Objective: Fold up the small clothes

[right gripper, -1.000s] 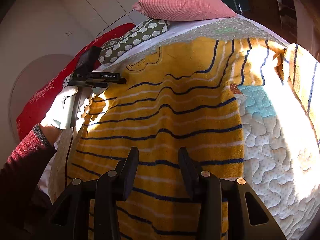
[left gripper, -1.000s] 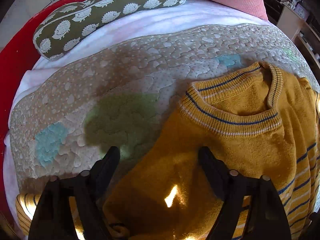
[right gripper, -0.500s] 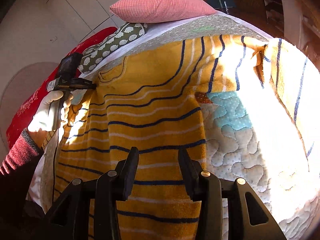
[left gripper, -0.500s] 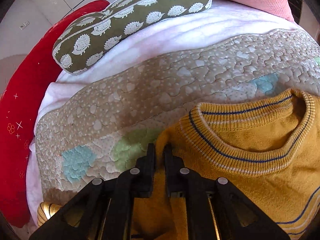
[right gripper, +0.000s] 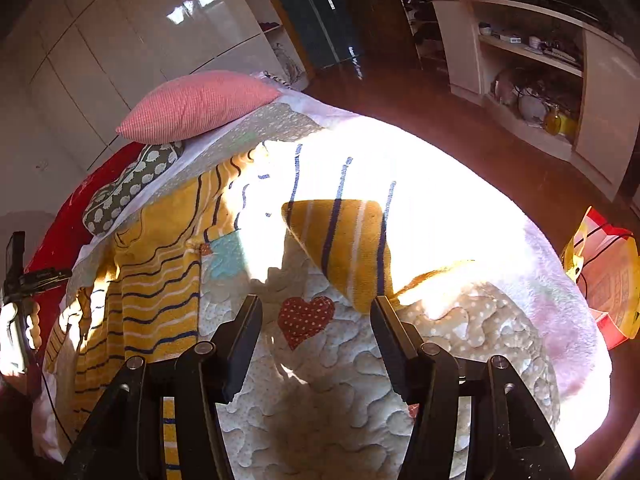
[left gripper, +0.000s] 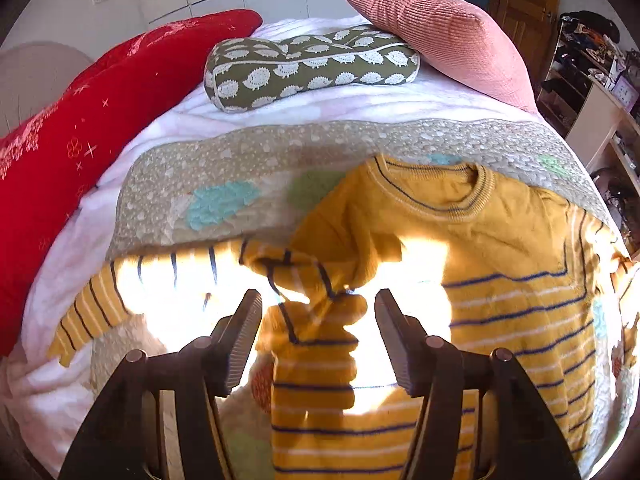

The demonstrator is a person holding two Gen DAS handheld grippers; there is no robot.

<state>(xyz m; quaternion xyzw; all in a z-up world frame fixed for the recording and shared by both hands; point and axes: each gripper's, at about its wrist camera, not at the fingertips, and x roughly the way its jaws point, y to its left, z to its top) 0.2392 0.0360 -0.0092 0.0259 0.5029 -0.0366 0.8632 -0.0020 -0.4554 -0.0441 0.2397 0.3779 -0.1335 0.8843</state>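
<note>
Striped sweater (left gripper: 500, 264): soft matt knit, ribbed collar. Quilt (right gripper: 320, 380): stitched, puffy cotton. Pink pillow (left gripper: 440, 36): ribbed corduroy. Gripper fingers (left gripper: 244, 336): matt black plastic, ridged pads. Wardrobe doors (right gripper: 132, 28): glossy.

The left hand-held gripper (left gripper: 318, 334) pointed steeply downward, its jaws opening and its pads pressing on nothing. The right hand-held gripper (right gripper: 316, 336) angled down too, jaws opening and empty. A white-gloved hand (right gripper: 16, 334) gripped the left handle.
</note>
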